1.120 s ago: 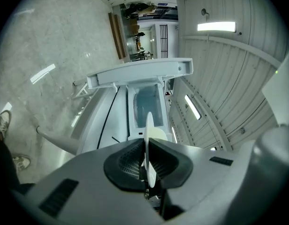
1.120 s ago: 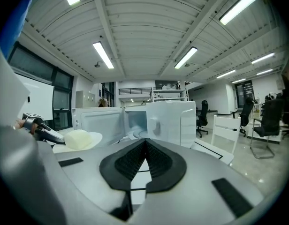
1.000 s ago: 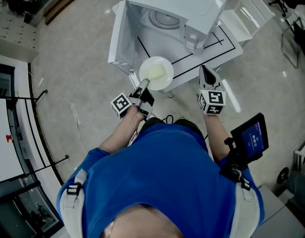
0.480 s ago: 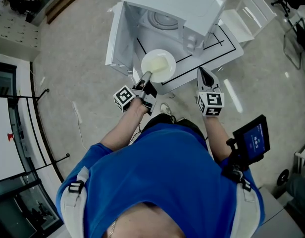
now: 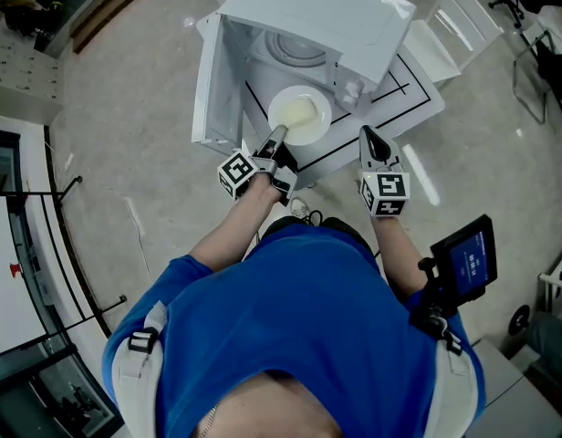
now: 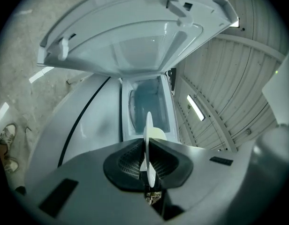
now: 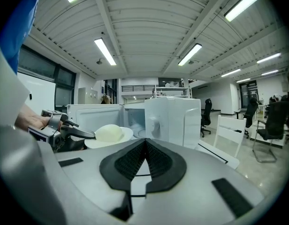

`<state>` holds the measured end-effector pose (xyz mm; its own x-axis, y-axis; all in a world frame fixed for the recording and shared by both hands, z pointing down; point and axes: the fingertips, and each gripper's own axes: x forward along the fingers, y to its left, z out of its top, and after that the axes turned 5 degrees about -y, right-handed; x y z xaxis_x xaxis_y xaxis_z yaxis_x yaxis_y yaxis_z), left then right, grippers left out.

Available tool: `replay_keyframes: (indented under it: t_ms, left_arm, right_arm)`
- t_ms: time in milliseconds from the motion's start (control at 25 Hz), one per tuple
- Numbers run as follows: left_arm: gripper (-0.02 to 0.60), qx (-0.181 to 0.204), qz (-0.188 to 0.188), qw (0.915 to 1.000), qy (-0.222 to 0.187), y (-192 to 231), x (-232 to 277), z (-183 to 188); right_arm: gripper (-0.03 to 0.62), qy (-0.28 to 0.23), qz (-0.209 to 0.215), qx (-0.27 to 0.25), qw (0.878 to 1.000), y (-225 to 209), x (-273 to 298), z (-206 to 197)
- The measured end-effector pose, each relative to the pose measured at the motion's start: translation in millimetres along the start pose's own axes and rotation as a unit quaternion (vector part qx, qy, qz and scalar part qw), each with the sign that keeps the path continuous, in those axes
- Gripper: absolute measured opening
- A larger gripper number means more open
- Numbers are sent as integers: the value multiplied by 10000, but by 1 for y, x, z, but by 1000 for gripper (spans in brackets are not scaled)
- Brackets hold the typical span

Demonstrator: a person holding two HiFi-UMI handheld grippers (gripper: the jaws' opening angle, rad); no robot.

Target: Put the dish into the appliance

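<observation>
The dish [image 5: 299, 115] is a white plate with a pale yellow mound on it. My left gripper [image 5: 279, 135] is shut on its near rim and holds it level just in front of the open cavity of the white microwave [image 5: 304, 26]. In the left gripper view the plate [image 6: 148, 125] shows edge-on between the pads, with the cavity [image 6: 147, 104] straight ahead and the open door [image 6: 135, 32] beside it. My right gripper [image 5: 367, 135] is shut and empty, to the right of the plate over the table edge. In the right gripper view the plate [image 7: 109, 135] is at the left.
The microwave stands on a white table [image 5: 413, 94] marked with black lines; its door [image 5: 208, 80] swings out to the left. A white chair [image 5: 459, 21] stands to the right, beyond the table. A tablet [image 5: 463, 254] hangs at the person's right hip.
My left gripper has carried the plate forward, from over the table's front edge to the mouth of the microwave. The right gripper has moved slightly forward too.
</observation>
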<state>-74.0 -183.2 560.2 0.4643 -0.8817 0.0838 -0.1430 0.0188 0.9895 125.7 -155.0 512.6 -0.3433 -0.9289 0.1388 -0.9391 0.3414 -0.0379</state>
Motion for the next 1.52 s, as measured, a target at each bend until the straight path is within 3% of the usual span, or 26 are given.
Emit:
replay_keyframes:
  t_ms: [600,1000,1200,1520]
  left_arm:
    - [18,-175,45,9998,-47,2,38,9]
    - [18,-178,251,9977,-603,19,42,24]
    - [18,-232,429,9948,-895,29,76,39]
    - [18,-208,598,9909,-1187,38,83,55]
  right_arm:
    - [2,240,205,-144,9994,26,43,0]
    - [2,430,1060,-489,9922,63,58,-9]
    - [2,572,1586,-529,9843,69,85,-13]
    - [2,637,1882,-562,9784,82,89,-15]
